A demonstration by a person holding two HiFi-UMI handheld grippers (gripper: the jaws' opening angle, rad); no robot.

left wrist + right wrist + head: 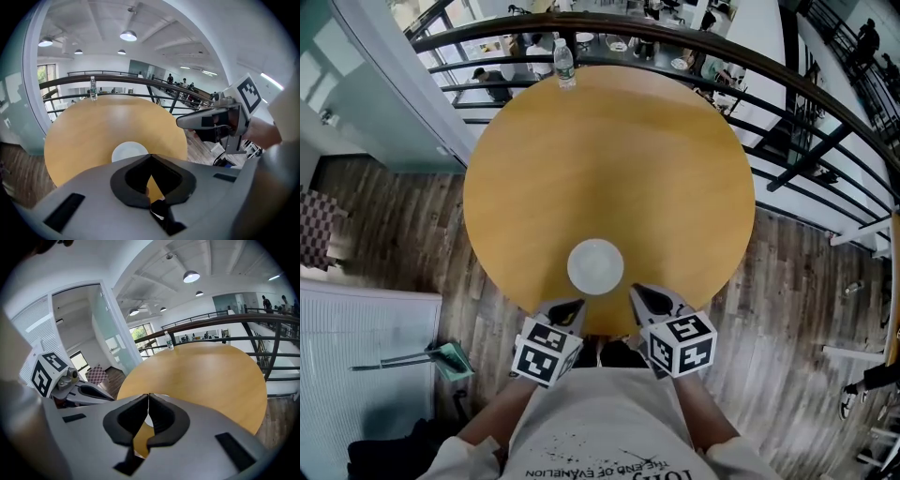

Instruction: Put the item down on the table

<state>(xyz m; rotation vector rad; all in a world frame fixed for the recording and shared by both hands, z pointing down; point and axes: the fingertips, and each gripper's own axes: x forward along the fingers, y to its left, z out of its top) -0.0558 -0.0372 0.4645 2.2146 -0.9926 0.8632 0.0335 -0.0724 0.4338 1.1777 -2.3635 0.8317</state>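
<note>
**Head view.** The white plate (595, 266) lies flat on the round table (609, 159) near its near edge. It touches neither tool, so the placing looks complete. The left gripper (572, 306) and right gripper (639, 294) hover just beside the plate, one on each side. Both tips angle inward and down towards it, and the forearms are drawn close to the torso. A bottle (565, 64) stands at the far rim, well apart.

**Left gripper view.** The left tongs (150, 155) are fully closed, pad against pad, with nothing between them. The plate (127, 151) shows beyond the tips, resting on the wood. The right gripper (182, 122) reaches in level from the right.

**Right gripper view.** The right tongs (148, 397) are likewise closed and empty. Only a pale sliver, probably the plate, shows behind the jaws. The left gripper (108, 398) sits alongside, tilted down.
</note>
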